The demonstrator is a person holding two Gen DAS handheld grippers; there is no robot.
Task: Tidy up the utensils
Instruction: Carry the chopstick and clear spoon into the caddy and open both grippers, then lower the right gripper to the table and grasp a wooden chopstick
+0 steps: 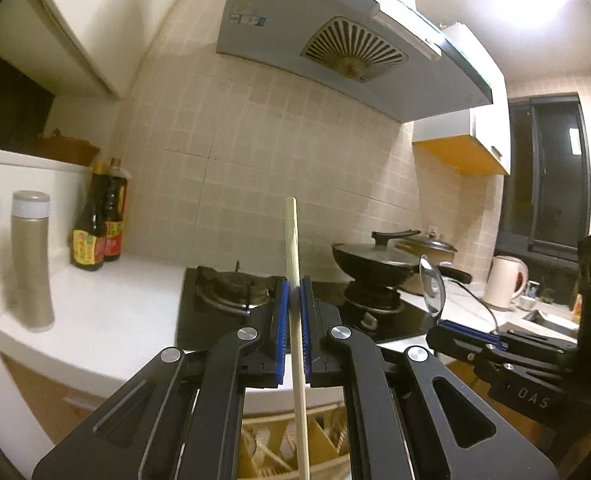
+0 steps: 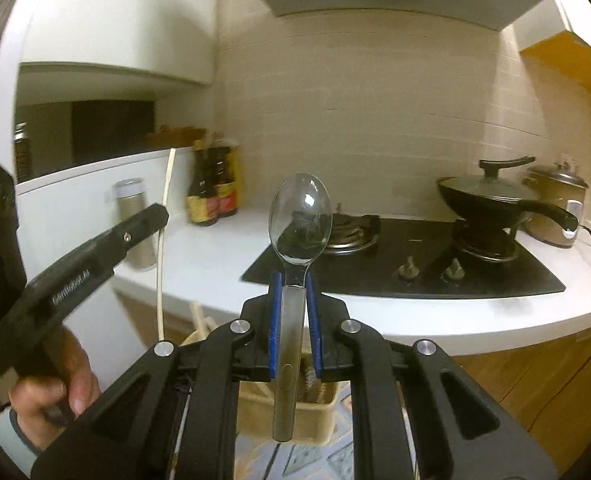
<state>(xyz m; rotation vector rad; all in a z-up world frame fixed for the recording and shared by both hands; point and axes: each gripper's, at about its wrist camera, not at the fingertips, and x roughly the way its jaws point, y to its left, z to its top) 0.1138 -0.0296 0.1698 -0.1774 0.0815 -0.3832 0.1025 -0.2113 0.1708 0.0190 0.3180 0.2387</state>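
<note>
My left gripper (image 1: 294, 286) is shut on a pale wooden chopstick (image 1: 292, 248) that stands upright between its blue pads, its top above the stove. My right gripper (image 2: 293, 280) is shut on the handle of a metal spoon (image 2: 300, 220), bowl up. The spoon (image 1: 431, 284) and right gripper (image 1: 461, 330) show at the right of the left wrist view. The left gripper (image 2: 151, 216) and chopstick (image 2: 161, 264) show at the left of the right wrist view. A cream utensil basket (image 2: 295, 416) with dividers sits below both grippers, also visible in the left wrist view (image 1: 323, 444).
A black gas stove (image 2: 415, 264) sits in a white counter (image 1: 107, 312). A lidded wok (image 2: 491, 196), a rice cooker (image 2: 555, 208), sauce bottles (image 1: 95, 232), a steel flask (image 1: 31, 260) and a kettle (image 1: 505, 282) stand around. A range hood (image 1: 335, 40) hangs overhead.
</note>
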